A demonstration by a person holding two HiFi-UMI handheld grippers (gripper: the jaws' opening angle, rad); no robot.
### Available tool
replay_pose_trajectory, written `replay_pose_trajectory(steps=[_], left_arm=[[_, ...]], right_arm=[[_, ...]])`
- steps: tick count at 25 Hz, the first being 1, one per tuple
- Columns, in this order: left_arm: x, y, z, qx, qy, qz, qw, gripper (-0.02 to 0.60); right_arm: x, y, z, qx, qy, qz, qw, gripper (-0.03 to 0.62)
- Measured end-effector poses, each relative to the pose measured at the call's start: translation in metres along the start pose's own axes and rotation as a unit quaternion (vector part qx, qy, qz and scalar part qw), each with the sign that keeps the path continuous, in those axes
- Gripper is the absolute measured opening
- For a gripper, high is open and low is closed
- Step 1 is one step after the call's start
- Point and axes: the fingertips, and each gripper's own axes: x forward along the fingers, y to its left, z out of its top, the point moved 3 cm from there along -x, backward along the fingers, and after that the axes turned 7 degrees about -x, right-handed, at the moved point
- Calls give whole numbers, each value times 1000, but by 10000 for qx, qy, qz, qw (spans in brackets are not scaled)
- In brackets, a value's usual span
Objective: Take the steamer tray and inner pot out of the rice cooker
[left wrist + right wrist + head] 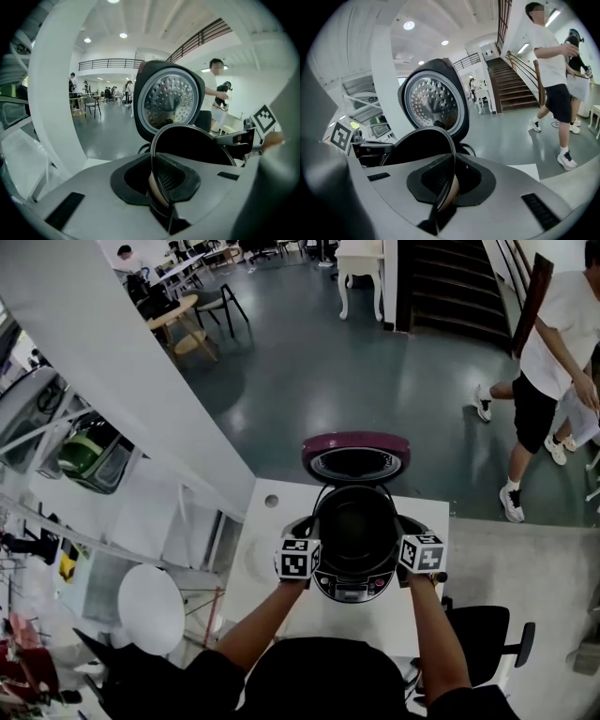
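Observation:
The rice cooker [352, 585] stands on a white table [267, 563] with its purple-rimmed lid [356, 457] tipped open at the back. A black inner pot [356, 526] sits in its mouth. My left gripper [317, 551] is shut on the pot's left rim, and my right gripper [401, 549] is shut on the right rim. In the left gripper view the thin rim [157, 173] runs between the pads of the gripper [161, 187], with the pot's black wall [197, 145] beyond. The right gripper view shows its gripper [445, 187] pinching the rim in the same way, the pot [417, 145] to the left. No steamer tray is visible.
The lid's perforated inner plate [171, 101] rises straight behind the pot. A black office chair [487, 634] stands at the table's right. A round white stool [150, 606] is to the left. A person [553, 343] walks on the floor at the far right, near the stairs [450, 277].

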Motion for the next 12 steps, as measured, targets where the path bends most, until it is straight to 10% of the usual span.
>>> replay_pose_trajectory(steps=[12], left_arm=[[-70,-5,49,132,-941,197,9953,28]], right_arm=[[-46,39,68,-683,-795,200,9943,20]])
